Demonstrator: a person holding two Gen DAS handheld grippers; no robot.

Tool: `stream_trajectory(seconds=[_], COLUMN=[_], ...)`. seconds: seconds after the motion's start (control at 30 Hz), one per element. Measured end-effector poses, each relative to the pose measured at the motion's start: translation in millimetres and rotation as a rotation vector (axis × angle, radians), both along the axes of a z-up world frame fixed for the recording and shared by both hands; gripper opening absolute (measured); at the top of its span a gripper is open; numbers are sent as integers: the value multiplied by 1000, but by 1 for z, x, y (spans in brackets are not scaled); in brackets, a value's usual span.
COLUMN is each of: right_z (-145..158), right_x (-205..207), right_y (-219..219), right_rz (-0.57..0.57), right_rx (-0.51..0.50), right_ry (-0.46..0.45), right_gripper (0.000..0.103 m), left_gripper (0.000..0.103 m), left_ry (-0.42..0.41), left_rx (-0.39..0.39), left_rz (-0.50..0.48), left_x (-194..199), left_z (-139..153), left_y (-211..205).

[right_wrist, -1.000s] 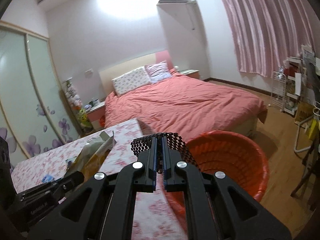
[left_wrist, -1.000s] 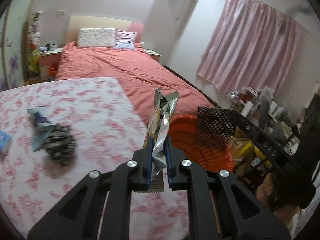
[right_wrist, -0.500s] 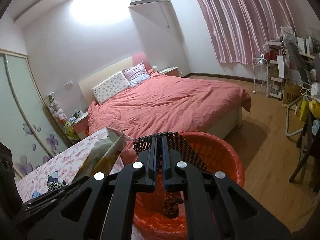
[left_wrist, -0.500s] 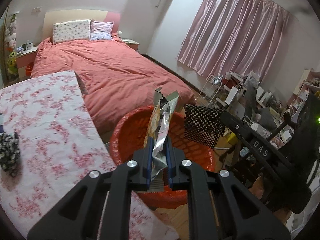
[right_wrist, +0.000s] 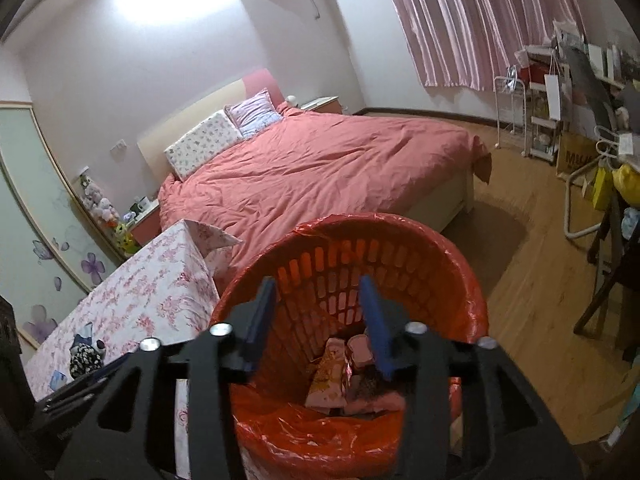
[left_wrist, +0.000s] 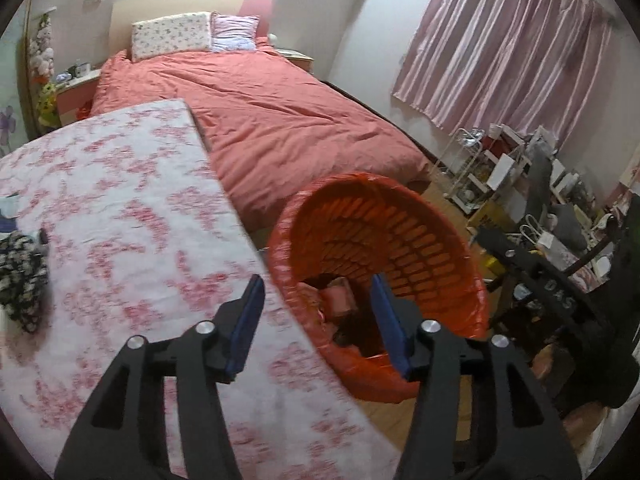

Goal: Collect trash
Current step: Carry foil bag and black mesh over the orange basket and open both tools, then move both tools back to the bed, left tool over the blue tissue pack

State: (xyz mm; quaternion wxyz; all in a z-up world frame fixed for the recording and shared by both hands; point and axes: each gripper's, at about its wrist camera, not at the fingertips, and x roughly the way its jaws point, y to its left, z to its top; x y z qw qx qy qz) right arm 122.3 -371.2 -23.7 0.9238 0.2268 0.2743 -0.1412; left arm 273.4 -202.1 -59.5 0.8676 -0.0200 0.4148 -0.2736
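- The left gripper (left_wrist: 316, 316) points downward, its jaws opening, blue pads (left_wrist: 245, 325) apart with nothing between them.
- The right gripper (right_wrist: 318, 316) tilts down too, jaws opening and apparently empty; its left-view outline is blurred.

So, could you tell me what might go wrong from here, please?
Both grippers are opening above the orange basket with nothing between their jaws. Its loose liner could snag a finger on withdrawal. More trash, a black-and-white crumpled piece, lies far across the floral table, and could be missed.
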Motion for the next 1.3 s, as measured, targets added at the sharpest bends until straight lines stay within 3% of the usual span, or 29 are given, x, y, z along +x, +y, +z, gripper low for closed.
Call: stream_trajectory(seconds=[0.27,0.6,0.8,0.93,1.1,1.3], right_z=[4,9,8,8,8,8], right_x=[-2,4,9,12,19,27], right_y=[19,77,121,149,180,209], right_rz=[29,131,227,283,340,394], right_rx=[-46,-104,-130,-144,-158,-174], right_ry=[21,59,77,88,103,113], right_gripper=[53,57,58,58,58,59], left_gripper=[67,82,82,82,81,73], left_ry=[-46,-67,-16,33,71,87], left_rx=[86,178,219,204,219,266], left_rz=[112,384,589,696,751,795], left_x=[-12,-12,0,13,29,37], left_z=[0,1,-6,-15,-25,-31], left_y=[67,201,293,339,363,384])
